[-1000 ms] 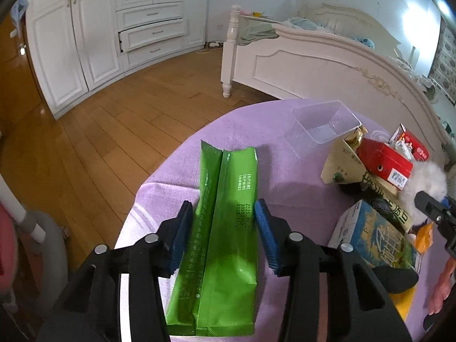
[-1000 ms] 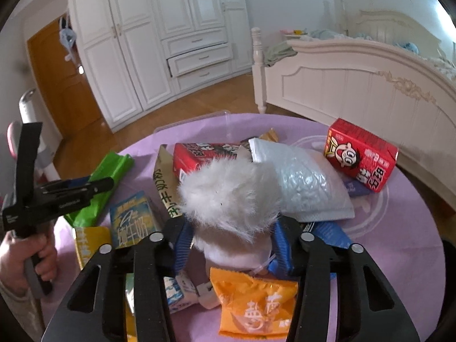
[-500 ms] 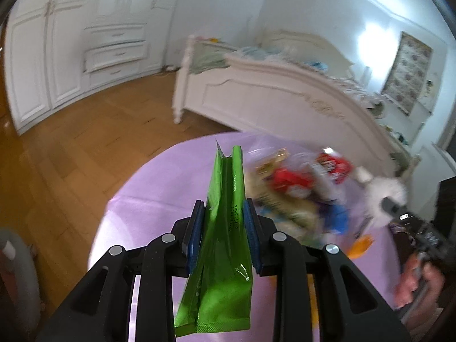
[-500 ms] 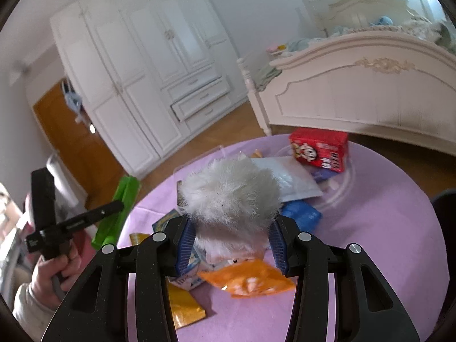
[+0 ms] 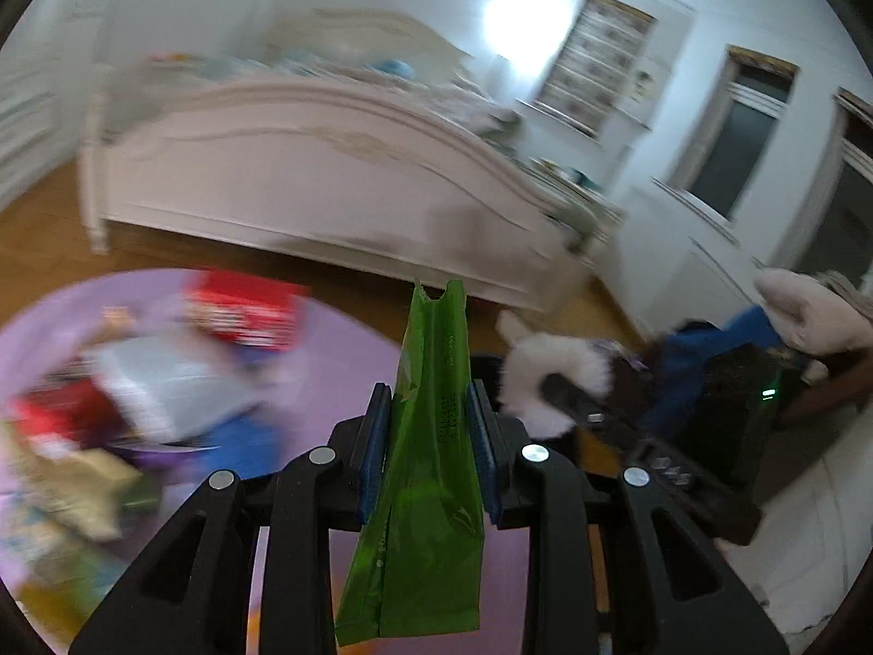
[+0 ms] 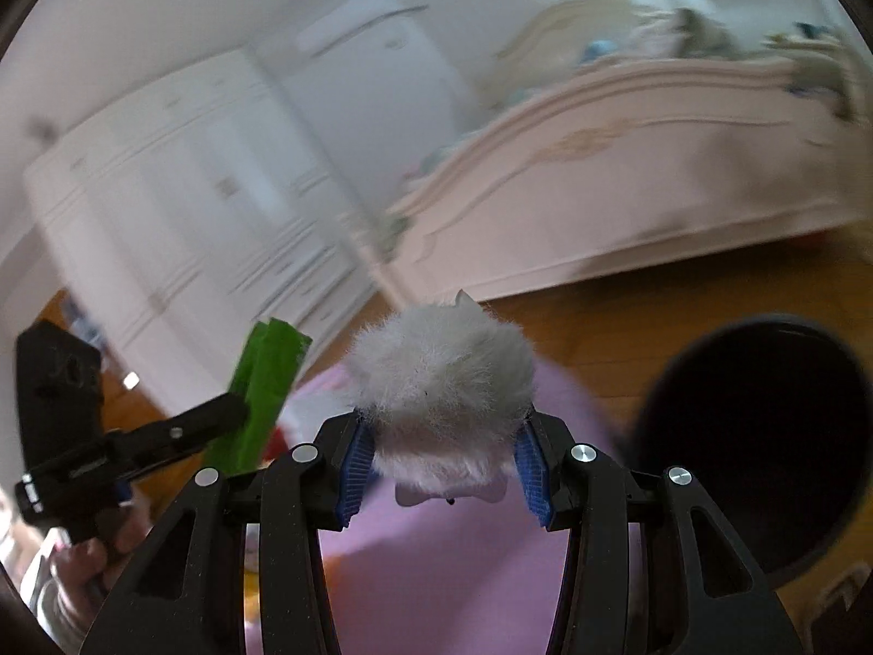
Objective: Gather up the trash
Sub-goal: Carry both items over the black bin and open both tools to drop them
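Pinching green wrapper (image 5: 420, 436), fluffy ball (image 6: 442, 382)

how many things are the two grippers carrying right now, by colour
green: 1, the green wrapper in the left gripper
white: 1, the white fluffy ball in the right gripper
total: 2

White bed (image 5: 305, 164), wardrobe (image 6: 180, 207) (both blurred)
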`<action>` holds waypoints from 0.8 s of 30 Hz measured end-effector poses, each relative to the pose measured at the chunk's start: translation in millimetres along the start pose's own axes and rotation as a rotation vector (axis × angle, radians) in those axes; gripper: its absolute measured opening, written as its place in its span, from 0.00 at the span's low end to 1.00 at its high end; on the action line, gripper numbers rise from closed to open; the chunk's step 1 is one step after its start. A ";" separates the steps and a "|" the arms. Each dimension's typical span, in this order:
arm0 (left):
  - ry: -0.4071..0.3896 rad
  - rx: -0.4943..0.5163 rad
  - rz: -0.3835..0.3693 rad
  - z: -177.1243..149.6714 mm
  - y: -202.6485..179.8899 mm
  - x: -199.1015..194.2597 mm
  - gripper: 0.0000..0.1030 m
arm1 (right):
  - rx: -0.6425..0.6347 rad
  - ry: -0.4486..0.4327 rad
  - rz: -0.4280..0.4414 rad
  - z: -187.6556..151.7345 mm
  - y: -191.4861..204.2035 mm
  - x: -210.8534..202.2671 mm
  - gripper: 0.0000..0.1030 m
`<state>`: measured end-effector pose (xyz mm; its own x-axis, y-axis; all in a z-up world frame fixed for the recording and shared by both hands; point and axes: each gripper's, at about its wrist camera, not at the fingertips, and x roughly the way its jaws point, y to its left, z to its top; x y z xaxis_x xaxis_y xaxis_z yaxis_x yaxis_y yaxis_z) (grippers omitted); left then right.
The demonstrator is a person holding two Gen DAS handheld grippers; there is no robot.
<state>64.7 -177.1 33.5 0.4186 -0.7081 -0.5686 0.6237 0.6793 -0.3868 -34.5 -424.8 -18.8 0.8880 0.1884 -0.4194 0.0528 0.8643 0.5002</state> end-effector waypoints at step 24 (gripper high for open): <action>0.317 0.029 -0.124 -11.1 -65.1 206.1 0.28 | 0.237 0.138 -0.245 -49.4 -176.6 29.1 0.45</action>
<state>103.1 -365.1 -66.6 0.1149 -0.6864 -0.7180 0.6773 0.5829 -0.4488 -40.5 -548.9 -156.7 0.7667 0.0643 -0.6388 0.3752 0.7626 0.5270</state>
